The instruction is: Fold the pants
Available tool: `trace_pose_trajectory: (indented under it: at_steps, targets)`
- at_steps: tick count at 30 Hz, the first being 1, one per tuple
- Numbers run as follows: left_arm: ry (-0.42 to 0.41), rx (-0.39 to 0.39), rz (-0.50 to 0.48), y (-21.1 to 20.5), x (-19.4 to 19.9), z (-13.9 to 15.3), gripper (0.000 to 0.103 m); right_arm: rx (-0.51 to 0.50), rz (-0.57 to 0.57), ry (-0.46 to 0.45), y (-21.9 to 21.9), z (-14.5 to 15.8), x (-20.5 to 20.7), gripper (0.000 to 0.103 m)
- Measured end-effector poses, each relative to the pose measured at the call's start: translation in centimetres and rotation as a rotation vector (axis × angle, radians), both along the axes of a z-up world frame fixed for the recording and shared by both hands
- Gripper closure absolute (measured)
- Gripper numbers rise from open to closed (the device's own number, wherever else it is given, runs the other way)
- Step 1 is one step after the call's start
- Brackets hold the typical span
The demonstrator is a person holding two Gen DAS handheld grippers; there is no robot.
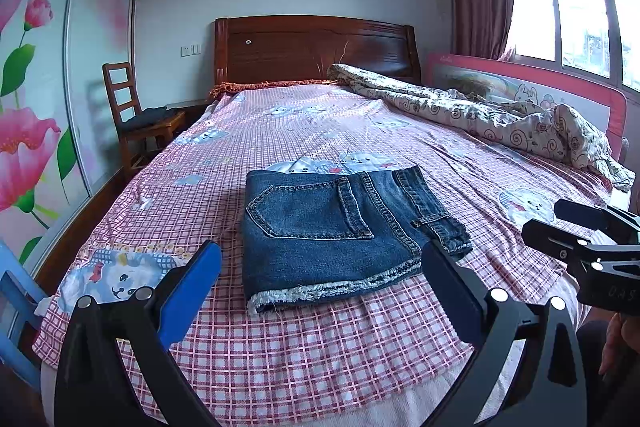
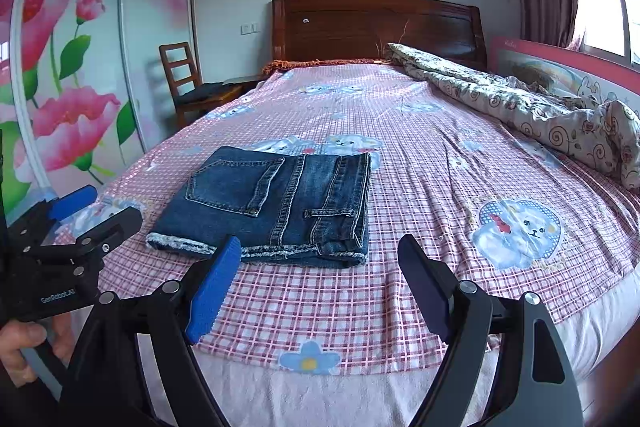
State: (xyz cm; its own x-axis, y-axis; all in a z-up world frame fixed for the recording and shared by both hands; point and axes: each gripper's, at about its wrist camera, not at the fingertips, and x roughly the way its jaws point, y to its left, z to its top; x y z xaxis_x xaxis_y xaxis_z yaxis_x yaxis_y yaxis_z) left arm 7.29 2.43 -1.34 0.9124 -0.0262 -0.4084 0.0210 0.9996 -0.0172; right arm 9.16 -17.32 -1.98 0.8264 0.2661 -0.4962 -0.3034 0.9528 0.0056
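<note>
A pair of blue denim pants [image 1: 340, 231] lies folded into a compact rectangle on the pink checked bedsheet [image 1: 280, 355], back pocket up and frayed hem toward me. My left gripper [image 1: 320, 251] hovers just short of the hem, open, with nothing between its fingers. In the right wrist view the pants [image 2: 272, 203] sit ahead and slightly left of my right gripper [image 2: 320, 243], which is also open and empty. Each gripper shows in the other's view: the right gripper [image 1: 546, 219] at the right edge, the left gripper [image 2: 116, 205] at the left edge.
A crumpled floral quilt [image 1: 500, 115] lies along the bed's right side by a pink bed rail [image 1: 520, 83]. The wooden headboard [image 1: 316, 47] is at the far end. A wooden chair [image 1: 136, 115] and a flower-printed wardrobe [image 1: 36, 87] stand to the left. A person's hand [image 2: 20, 347] holds the left gripper's handle.
</note>
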Motion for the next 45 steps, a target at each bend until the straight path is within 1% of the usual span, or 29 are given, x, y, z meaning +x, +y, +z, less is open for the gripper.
trace_pose_trajectory:
  at_steps: [29, 36, 39, 41, 45]
  targets:
    - [0.011, 0.004, -0.005, -0.08, 0.37, -0.4, 0.003, 0.012, 0.003, 0.025, -0.17, -0.63, 0.34, 0.023]
    - [0.029, -0.013, -0.003, 0.08, 0.66, -0.56, 0.003, 0.007, 0.004, 0.034, -0.11, -0.79, 0.38, 0.023]
    - [0.038, -0.011, -0.028, -0.1, 0.77, -0.62, 0.003, 0.004, 0.005, 0.037, 0.02, -0.87, 0.31, 0.023]
    - [0.051, -0.029, -0.041, -0.08, 0.86, -0.64, 0.002, -0.006, 0.006, 0.036, 0.15, -0.87, 0.27, 0.023]
    - [0.029, -0.031, -0.051, -0.28, 0.58, -0.54, 0.002, -0.014, 0.005, 0.04, 0.26, -0.95, 0.32, 0.023]
